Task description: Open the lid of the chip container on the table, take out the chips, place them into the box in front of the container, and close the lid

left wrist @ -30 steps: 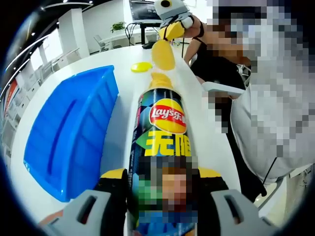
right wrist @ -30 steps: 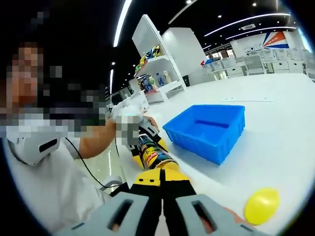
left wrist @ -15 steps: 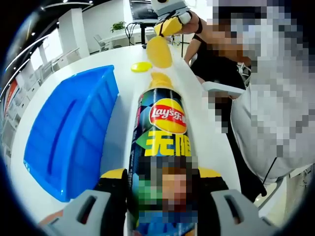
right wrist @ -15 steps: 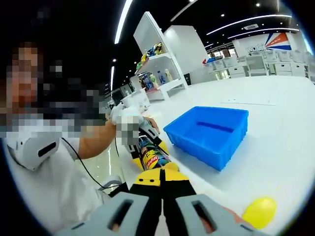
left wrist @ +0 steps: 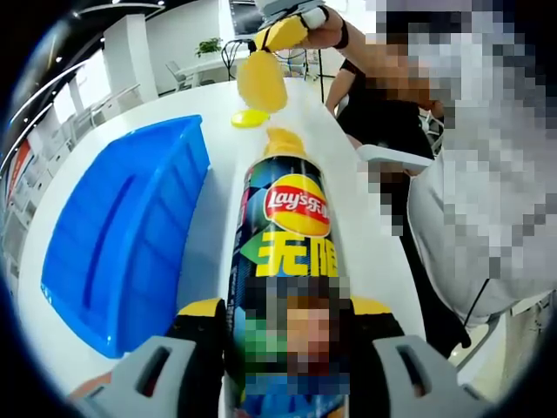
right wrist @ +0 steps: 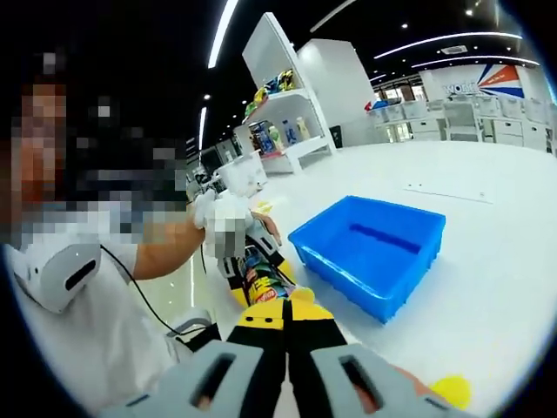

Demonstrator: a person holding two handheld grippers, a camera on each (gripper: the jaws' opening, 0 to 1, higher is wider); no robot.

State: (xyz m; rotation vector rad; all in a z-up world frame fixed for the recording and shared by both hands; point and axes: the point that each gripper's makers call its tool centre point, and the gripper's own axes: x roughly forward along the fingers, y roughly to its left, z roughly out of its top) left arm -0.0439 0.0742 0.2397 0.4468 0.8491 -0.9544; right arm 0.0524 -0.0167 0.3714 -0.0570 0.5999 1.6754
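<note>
My left gripper (left wrist: 285, 306) is shut on the Lay's chip can (left wrist: 291, 235), which points away from me over the white table (left wrist: 218, 104). Chips (left wrist: 283, 141) show in its open mouth. The yellow lid (left wrist: 250, 118) lies on the table past the can. Above the mouth, my right gripper (left wrist: 283, 33) is shut on a stack of chips (left wrist: 261, 83) held in the air. In the right gripper view its jaws (right wrist: 285, 318) are pressed together, with the can (right wrist: 261, 286) beyond them, the blue box (right wrist: 370, 252) to the right and the lid (right wrist: 451, 389) at the lower right.
The blue box (left wrist: 122, 235) sits just left of the can, its rim close alongside. A person in a white top (left wrist: 487, 218) stands at the table's right edge. Shelves (right wrist: 283, 96) and more tables stand in the background.
My right gripper has lifted the chip stack up and leftward, away from the can's mouth. The can, box and lid have stayed put.
</note>
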